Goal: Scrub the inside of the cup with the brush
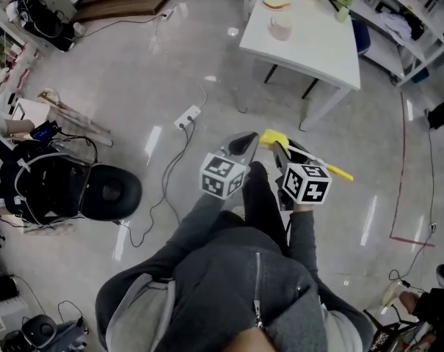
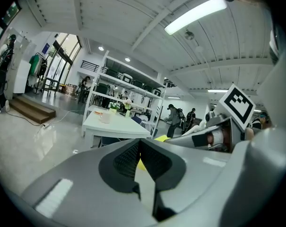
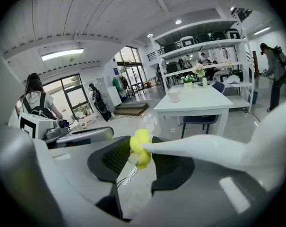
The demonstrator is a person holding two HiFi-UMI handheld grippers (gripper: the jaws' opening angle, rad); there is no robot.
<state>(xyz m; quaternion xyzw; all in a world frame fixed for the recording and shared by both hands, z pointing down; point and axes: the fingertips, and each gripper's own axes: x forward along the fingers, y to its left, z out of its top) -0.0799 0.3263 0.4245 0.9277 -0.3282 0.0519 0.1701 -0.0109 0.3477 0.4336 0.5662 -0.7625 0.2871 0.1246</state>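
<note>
The right gripper point(image 3: 140, 153) is clamped on the brush point(image 3: 199, 148), whose handle juts out to its right. The left gripper point(image 2: 139, 150), just beside it, is closed on nothing. The cup point(image 3: 173, 95) stands on the table point(image 3: 213, 105), well ahead of both. The approach probably goes best with the left opening to steady the cup first. One cup, one brush, two grippers.

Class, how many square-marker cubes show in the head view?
2. One cube on the left gripper, the other cube on the right gripper, side by side. None seems hidden.
</note>
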